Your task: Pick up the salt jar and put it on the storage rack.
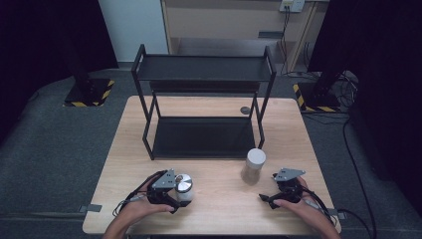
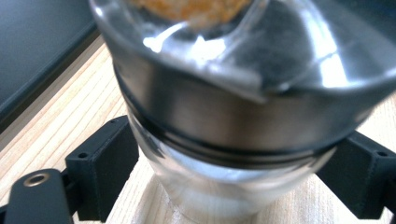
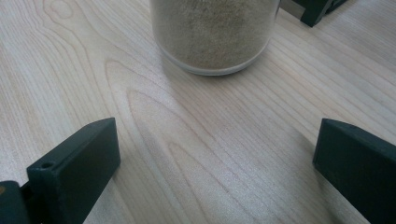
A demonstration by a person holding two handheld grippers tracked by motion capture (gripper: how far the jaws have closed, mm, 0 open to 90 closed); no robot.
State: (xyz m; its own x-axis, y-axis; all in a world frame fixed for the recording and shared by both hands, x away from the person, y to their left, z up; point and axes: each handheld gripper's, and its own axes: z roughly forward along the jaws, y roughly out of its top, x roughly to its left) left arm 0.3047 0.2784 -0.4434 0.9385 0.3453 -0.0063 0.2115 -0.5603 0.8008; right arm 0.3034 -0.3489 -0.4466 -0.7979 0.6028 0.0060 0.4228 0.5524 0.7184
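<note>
Jar (image 2: 224, 140) with steel lid sits at the front left of the surface (image 1: 219, 199), between the left claw (image 1: 180, 195) jaws; both pads look set against the glass under the lid band. Before lifting, I'd square the grip, keep it below the lid, and hold the jar upright. Right claw (image 3: 215, 158) is wide open and empty, near the white-lid jar (image 1: 255, 163); rack (image 1: 204, 107) is behind
</note>
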